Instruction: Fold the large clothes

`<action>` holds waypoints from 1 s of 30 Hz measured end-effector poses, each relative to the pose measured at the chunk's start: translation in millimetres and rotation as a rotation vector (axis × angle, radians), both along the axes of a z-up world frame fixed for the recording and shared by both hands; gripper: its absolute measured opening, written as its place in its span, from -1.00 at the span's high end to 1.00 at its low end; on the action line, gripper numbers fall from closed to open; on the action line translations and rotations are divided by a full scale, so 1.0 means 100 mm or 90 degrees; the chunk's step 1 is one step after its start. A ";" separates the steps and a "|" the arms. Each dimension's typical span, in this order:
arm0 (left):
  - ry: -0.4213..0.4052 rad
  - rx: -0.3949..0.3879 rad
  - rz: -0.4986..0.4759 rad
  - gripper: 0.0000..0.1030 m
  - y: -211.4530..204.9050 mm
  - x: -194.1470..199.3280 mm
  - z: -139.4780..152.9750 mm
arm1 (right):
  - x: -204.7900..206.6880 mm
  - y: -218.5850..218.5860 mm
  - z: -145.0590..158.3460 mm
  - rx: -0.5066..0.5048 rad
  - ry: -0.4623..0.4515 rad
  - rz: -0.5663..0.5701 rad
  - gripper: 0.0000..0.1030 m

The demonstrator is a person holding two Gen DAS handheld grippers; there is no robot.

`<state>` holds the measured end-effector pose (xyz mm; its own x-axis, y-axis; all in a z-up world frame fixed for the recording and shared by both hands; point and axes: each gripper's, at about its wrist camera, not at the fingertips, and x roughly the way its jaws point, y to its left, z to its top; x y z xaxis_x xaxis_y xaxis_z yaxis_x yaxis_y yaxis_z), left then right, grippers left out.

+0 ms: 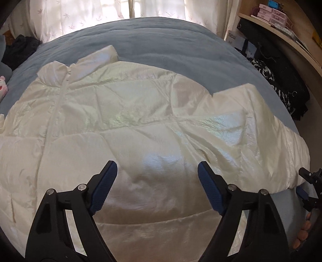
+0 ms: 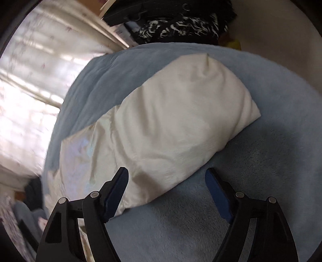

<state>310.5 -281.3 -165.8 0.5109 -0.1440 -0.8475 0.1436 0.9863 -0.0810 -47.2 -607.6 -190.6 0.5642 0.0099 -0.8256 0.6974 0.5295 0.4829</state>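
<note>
Through my left wrist camera, my left gripper (image 1: 157,173) hangs with its two blue-padded fingers spread wide apart, holding nothing. Directly beneath and ahead of them lies a white puffer jacket (image 1: 128,125), spread flat, front up, across a blue blanket (image 1: 165,48) on a bed. Its collar (image 1: 58,72) sits far ahead and to the left of my fingers, and the closure runs back from it on the left. One sleeve (image 1: 261,129) stretches off to the right. At the far right edge, just beyond the sleeve's end, I see part of my right gripper (image 1: 310,187) and some of my fingers. Beyond the bed hang pale curtains (image 1: 84,18); to the right stand a shelf (image 1: 281,30) and dark clothes (image 1: 281,76).

Through my right wrist camera, my right gripper (image 2: 167,179) is also spread apart and empty. The jacket's sleeve (image 2: 173,125) runs ahead between and past my fingers; my left fingertip overlaps its edge, though I cannot tell whether it touches. My right finger is over bare blanket (image 2: 261,161). This picture is somewhat blurred.
</note>
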 end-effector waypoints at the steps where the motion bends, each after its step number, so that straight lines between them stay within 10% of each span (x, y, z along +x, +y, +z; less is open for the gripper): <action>1: 0.003 -0.003 -0.005 -0.56 -0.03 0.01 -0.03 | 0.05 -0.05 -0.03 0.008 -0.009 -0.005 -0.58; 7: -0.006 -0.022 -0.043 -0.42 -0.22 -0.04 -0.01 | 0.29 -0.25 -0.19 0.023 -0.037 -0.062 -0.53; 10: -0.035 -0.039 -0.074 -0.28 -0.21 -0.14 0.13 | 0.37 -0.26 -0.10 -0.001 -0.032 -0.062 0.45; 12: -0.049 -0.055 -0.085 -0.28 -0.13 -0.20 0.25 | 0.45 -0.21 0.09 -0.017 -0.052 -0.049 0.68; 23: -0.104 -0.105 0.041 -0.30 1.30 -0.43 0.80 | 1.61 1.57 2.03 -0.186 -0.278 0.235 0.69; 30: -0.137 -0.068 0.173 -0.29 2.36 -0.58 0.78 | 2.44 2.84 1.60 -0.156 -0.212 0.404 0.68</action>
